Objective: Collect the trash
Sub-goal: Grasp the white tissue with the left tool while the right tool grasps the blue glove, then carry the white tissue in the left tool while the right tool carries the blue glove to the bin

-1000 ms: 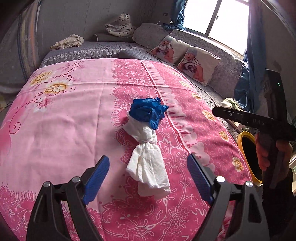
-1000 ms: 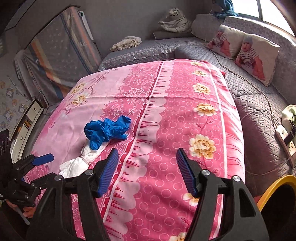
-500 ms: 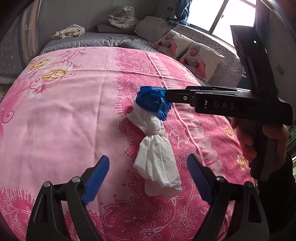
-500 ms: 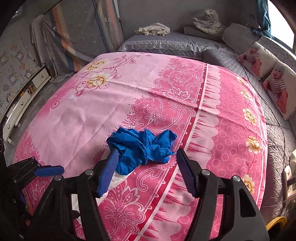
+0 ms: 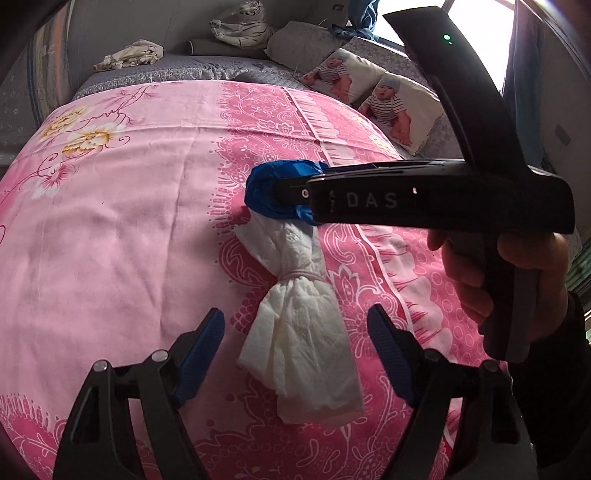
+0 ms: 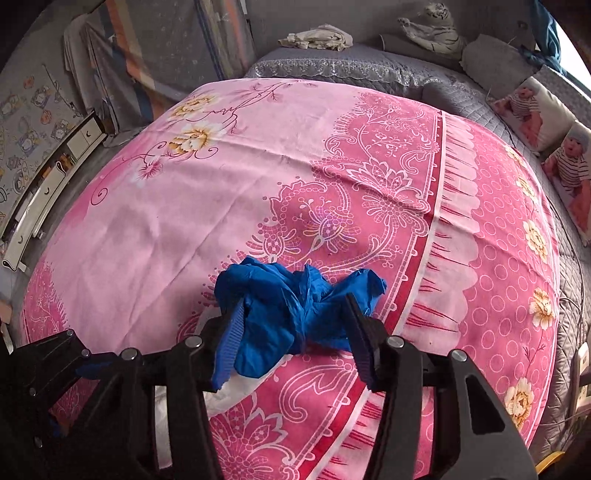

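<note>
A crumpled blue glove (image 6: 291,314) lies on the pink flowered bedspread (image 6: 184,229). My right gripper (image 6: 295,339) is open, its two fingers standing either side of the glove. In the left wrist view the glove (image 5: 266,192) is partly hidden behind the right gripper's black body. A white tissue bundle tied at its middle (image 5: 295,325) lies just below the glove. My left gripper (image 5: 295,350) is open, its fingers either side of the tissue's lower half, a little above it. A strip of the tissue (image 6: 236,391) shows under the glove in the right wrist view.
Two baby-print pillows (image 5: 384,99) and a grey quilted bench run along the right under the window. A toy tiger (image 5: 240,26) and a cloth heap (image 5: 129,55) lie at the bed's far end. A low cabinet (image 6: 48,184) stands at the left.
My right gripper has moved forward and down until its fingers stand either side of the blue glove. My left gripper has edged closer over the tissue bundle. Both stay open.
</note>
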Demonstrator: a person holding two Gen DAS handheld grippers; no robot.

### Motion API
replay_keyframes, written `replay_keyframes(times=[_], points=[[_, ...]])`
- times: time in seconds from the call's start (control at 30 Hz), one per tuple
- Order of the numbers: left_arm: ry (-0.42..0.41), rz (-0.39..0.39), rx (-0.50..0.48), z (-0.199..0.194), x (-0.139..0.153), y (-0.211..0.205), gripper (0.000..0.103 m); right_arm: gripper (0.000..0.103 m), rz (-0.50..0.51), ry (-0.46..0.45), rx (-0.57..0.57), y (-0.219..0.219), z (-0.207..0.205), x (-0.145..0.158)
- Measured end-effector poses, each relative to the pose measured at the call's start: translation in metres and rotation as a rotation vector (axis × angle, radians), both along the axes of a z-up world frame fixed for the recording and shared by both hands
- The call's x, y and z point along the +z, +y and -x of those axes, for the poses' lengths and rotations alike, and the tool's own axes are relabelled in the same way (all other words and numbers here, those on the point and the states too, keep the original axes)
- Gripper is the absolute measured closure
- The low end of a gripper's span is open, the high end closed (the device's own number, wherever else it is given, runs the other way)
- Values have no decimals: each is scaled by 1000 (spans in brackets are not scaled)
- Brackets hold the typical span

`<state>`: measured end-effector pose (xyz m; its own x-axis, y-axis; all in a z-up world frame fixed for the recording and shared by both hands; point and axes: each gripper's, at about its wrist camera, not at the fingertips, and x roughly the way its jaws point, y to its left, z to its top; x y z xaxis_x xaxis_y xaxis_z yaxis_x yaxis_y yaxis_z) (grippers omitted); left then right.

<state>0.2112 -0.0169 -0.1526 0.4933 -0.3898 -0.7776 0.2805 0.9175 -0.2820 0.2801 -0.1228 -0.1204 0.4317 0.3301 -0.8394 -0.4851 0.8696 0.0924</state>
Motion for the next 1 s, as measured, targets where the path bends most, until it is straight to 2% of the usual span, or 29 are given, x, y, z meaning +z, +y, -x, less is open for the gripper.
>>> replay_keyframes(times=[0.13, 0.2, 0.23, 0.27, 0.5, 0.73, 1.0], points=[[7, -22, -3, -2, -4, -4, 52, 69, -11, 8, -9, -4, -5, -3], [12, -23, -5, -1, -6, -5, 62, 78, -5, 6, -14, -6, -6, -4], [18, -20, -8, -2, -7, -5, 69, 80, -9, 3, -18, -8, -6, -3], [19, -20, -10, -1, -7, -5, 72, 83, -13, -3, -25, -9, -6, -2], [-21, -46, -3, 7, 4, -6, 77, 93, -22, -63, -88, -27, -4, 10], [-81, -18, 16, 20, 29, 1, 77, 94, -52, -110, -159, -62, 6, 30], [-189, -18, 20, 41, 66, -6, 77, 94, -142, -111, -216, -111, 41, 53]])
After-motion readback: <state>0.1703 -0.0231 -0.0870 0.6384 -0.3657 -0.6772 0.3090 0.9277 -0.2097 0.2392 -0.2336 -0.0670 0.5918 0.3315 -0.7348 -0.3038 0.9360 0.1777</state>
